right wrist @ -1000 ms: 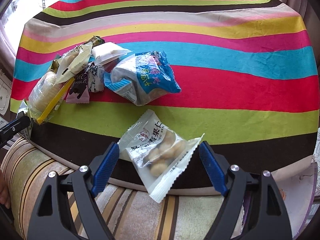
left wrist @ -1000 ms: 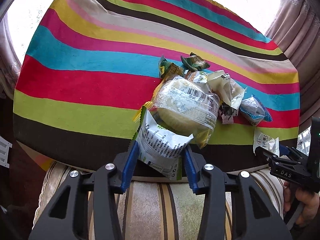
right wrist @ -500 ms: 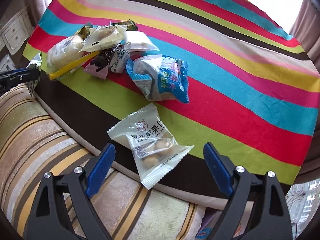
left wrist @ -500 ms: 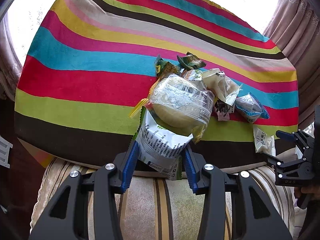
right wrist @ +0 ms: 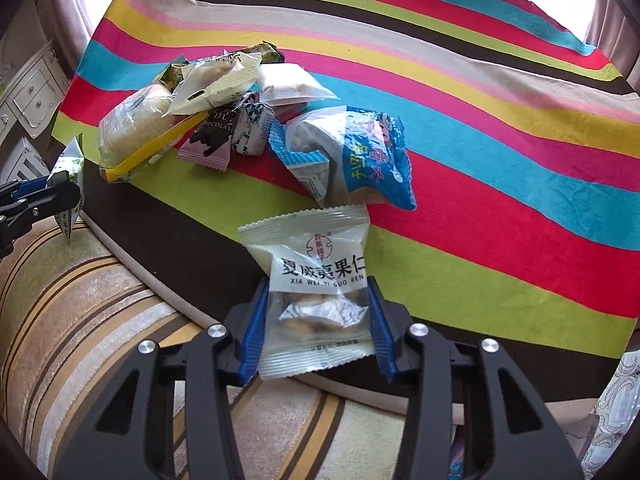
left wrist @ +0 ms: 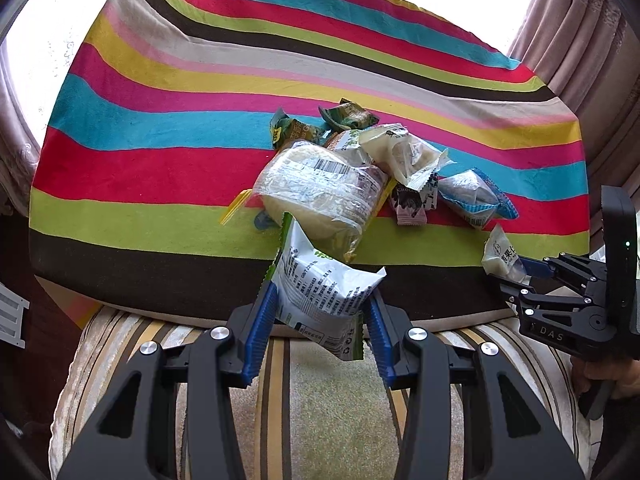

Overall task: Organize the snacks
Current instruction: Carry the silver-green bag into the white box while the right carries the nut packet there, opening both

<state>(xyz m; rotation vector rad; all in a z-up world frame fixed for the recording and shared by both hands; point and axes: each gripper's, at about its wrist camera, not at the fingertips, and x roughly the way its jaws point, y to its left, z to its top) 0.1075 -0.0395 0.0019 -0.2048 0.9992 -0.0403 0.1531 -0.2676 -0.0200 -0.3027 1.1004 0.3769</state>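
In the left wrist view, the left gripper is holding a white-and-green snack packet between its blue pads, the jaws standing partly closed and pressing both sides of the packet. The packet is hanging above the near edge of the striped tabletop, over a striped cushion. Just beyond it, a pile of snacks is lying on the cloth: a large clear-wrapped bun, dark green wrappers behind it, a pale packet on top, a chocolate wrapper, and a blue-edged packet at the right end. At the far right, the right gripper is reaching in with a small clear packet at its tips, a hand showing below it.

In the right wrist view, the right gripper is closing its jaws on the clear nut packet, and the blue pads are pressing both of its edges. The packet is sitting over the dark stripe at the near edge of the tabletop, just below the blue-edged packet. The pile is lying to the upper left. At the left edge, the left gripper is showing with its white-and-green packet.
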